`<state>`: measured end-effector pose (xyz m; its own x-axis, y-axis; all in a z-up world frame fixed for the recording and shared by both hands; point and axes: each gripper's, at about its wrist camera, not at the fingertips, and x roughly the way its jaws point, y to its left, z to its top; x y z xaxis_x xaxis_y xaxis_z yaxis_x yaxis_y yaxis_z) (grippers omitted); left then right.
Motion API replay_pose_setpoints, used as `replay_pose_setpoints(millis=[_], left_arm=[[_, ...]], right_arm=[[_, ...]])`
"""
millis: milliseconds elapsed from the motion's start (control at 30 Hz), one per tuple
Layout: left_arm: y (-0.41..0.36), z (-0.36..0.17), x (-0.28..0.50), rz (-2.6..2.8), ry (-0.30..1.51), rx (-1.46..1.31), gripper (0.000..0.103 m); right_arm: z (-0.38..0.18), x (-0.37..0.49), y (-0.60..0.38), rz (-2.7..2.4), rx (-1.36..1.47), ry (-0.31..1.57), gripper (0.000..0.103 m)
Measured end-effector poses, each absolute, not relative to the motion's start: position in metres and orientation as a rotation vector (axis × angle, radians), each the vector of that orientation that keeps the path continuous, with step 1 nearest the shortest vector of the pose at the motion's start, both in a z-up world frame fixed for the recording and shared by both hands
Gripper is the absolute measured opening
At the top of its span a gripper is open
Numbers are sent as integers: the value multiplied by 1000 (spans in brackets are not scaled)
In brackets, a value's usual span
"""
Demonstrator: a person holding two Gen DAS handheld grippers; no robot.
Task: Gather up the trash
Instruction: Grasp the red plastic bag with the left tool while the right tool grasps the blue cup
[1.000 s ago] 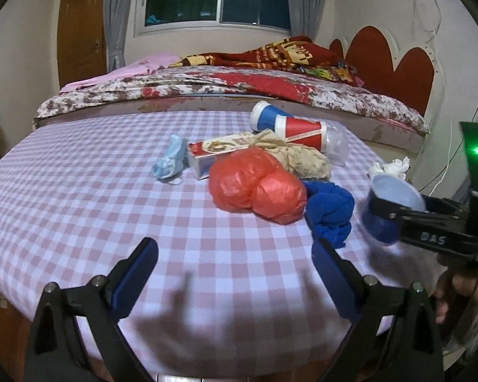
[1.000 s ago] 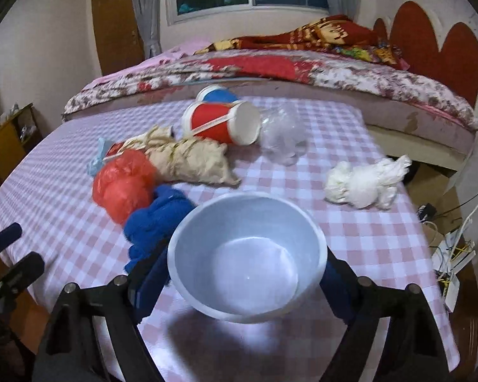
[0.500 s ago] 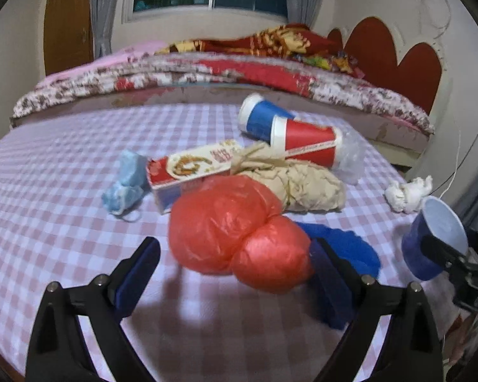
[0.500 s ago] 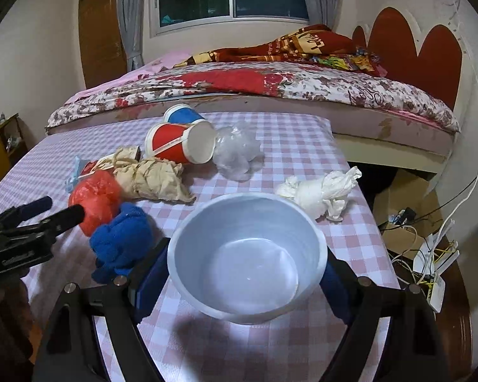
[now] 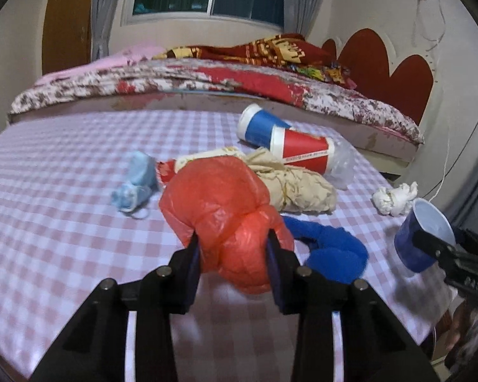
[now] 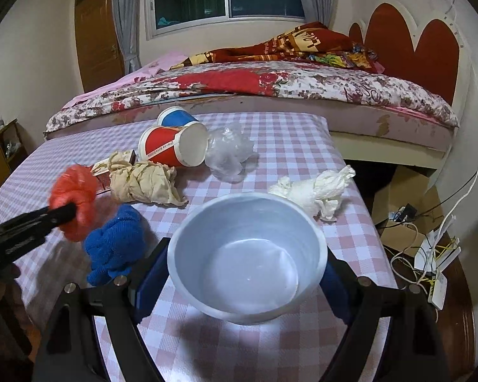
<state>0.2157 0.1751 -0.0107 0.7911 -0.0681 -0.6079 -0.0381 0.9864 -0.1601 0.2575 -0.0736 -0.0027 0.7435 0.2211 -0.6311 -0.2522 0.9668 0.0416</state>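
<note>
My left gripper (image 5: 232, 251) is shut on a crumpled red plastic bag (image 5: 220, 203) on the checked table; it also shows in the right wrist view (image 6: 76, 200). My right gripper (image 6: 242, 264) is shut on a blue paper cup (image 6: 245, 254), white inside, held above the table's right part; the cup also shows in the left wrist view (image 5: 423, 235). A blue cloth (image 5: 331, 251) lies just right of the bag. A beige crumpled paper (image 5: 293, 181), a red cup (image 5: 302, 152), a blue cup (image 5: 261, 127), a clear plastic bag (image 6: 229, 152) and a white tissue wad (image 6: 315, 187) lie beyond.
A light blue face mask (image 5: 133, 184) and a red and cream box (image 5: 188, 162) lie left of the pile. A bed (image 6: 271, 86) stands right behind the table. Cables and a white power strip (image 6: 436, 273) lie on the floor at the right.
My left gripper moved forward and closed on the red plastic bag. My right gripper with the cup stayed about where it was.
</note>
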Motion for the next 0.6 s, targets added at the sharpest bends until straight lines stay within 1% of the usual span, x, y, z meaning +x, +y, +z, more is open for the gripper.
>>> replay_pose_setpoints(millis=[167,600], left_arm=[[164,2,192,-24,626,-120,38],[81,11,160,-157,620,-28,38]], right_arm=[[4,242,-83,258,-56,673,86],[18,189,-143,220,-39,644,86]])
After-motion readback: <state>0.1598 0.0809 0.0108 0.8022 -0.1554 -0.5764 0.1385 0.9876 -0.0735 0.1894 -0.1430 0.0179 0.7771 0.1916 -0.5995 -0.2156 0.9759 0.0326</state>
